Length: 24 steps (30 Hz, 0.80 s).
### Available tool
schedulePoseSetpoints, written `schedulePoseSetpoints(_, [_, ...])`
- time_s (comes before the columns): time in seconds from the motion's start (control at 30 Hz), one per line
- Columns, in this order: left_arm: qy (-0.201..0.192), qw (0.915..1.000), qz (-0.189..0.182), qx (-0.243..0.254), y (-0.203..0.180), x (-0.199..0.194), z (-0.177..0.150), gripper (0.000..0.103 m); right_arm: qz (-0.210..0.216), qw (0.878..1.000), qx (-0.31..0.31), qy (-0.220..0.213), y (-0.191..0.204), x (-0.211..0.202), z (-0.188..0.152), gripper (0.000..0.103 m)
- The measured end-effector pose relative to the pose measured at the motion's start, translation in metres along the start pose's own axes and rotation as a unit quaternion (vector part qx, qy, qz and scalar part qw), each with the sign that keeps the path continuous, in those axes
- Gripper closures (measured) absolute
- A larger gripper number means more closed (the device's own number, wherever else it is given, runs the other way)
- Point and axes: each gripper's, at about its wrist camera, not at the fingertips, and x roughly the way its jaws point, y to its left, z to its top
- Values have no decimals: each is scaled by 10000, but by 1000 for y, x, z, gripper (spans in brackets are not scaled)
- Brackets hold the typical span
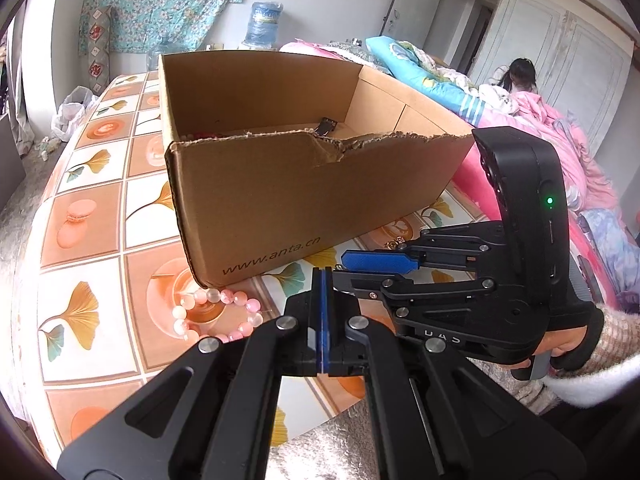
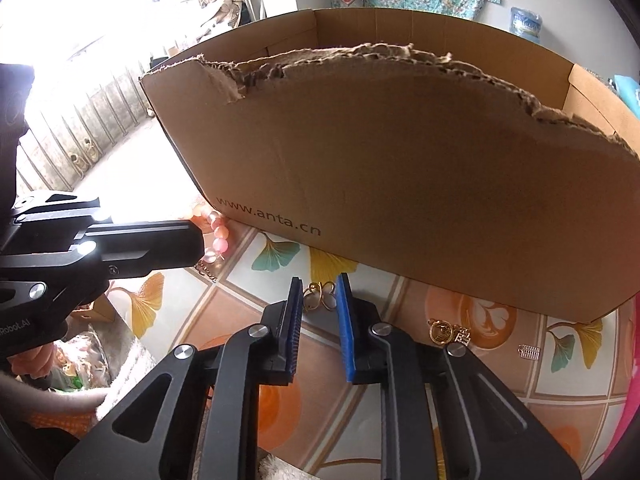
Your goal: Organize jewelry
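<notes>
Straddling a gold ring near the table's edge, the right gripper gapes narrowly; left gripper pinched empty. Bracelet and charms remain outside the box, which perhaps holds a few pieces.

Patterned tablecloth under cardboard box, pink bead bracelet, gold ring, small gold charms

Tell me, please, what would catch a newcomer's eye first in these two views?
The big cardboard box with its torn front edge fills the middle of the patterned table. A pink bead bracelet lies beside the box's front left corner. The right tongs stand open around a small gold ring, with more gold trinkets to their right, while the left tongs are shut and empty.
</notes>
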Motion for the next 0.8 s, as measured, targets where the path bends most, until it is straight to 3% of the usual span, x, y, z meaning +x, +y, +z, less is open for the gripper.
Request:
schedulePoseSetpoints(0.17, [-5, 10000, 1, -15, -1, 0, 1, 103, 194, 9994, 290, -50, -19, -2, 4, 98])
schedulePoseSetpoints(0.63, [-53, 10000, 32, 32, -3, -3, -1, 103, 218, 9980, 567, -180, -41, -29, -10, 98])
schedulePoseSetpoints(0.77, [-50, 10000, 38, 62, -5, -3, -1, 103, 157, 9981, 597, -8, -32, -14, -7, 74])
schedulePoseSetpoints(0.8, [-48, 10000, 40, 67, -5, -3, 0, 103, 155, 9981, 589, -35, -32, -14, -7, 74])
